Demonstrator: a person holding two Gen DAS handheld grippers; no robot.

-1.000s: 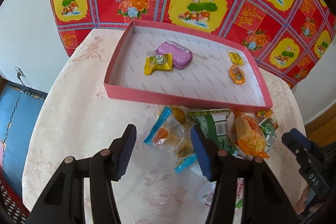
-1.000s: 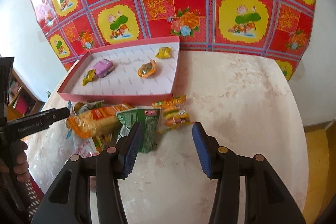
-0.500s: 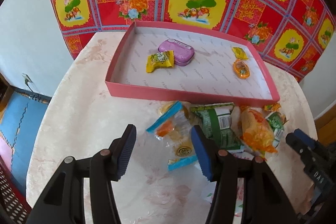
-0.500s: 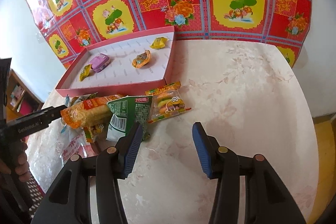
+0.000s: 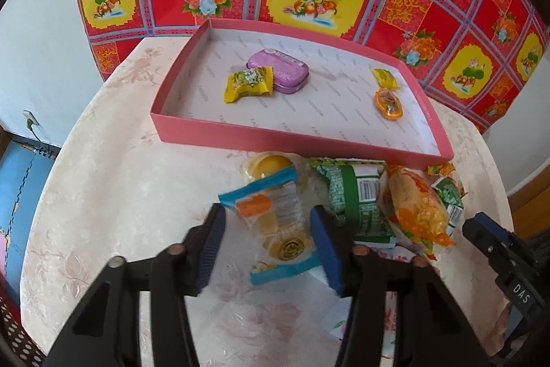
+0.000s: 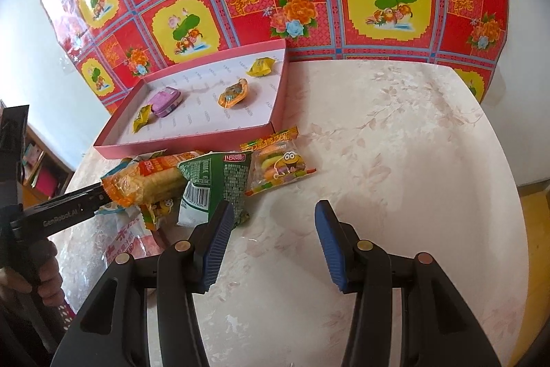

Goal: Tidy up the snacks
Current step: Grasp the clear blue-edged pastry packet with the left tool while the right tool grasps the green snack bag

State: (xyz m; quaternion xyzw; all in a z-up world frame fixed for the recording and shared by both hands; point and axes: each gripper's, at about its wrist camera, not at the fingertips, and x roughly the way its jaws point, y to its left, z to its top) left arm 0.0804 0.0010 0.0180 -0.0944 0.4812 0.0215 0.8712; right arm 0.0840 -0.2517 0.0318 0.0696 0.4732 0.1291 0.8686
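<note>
Clear blue-edged snack pack (image 5: 273, 224) sits just before pink tray (image 5: 275, 140); my left gripper (image 5: 268, 250) jaws just closing round it, not yet pinching. Right gripper (image 6: 271, 243) open, empty, on standby.

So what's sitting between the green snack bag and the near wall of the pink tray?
Nothing: in the left wrist view the green snack bag lies right at the pink tray wall.

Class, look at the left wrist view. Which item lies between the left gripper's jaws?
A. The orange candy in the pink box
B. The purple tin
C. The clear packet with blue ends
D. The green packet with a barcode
C: the clear packet with blue ends lies on the table between the jaws of the left gripper, which have just been closing around it.
</note>
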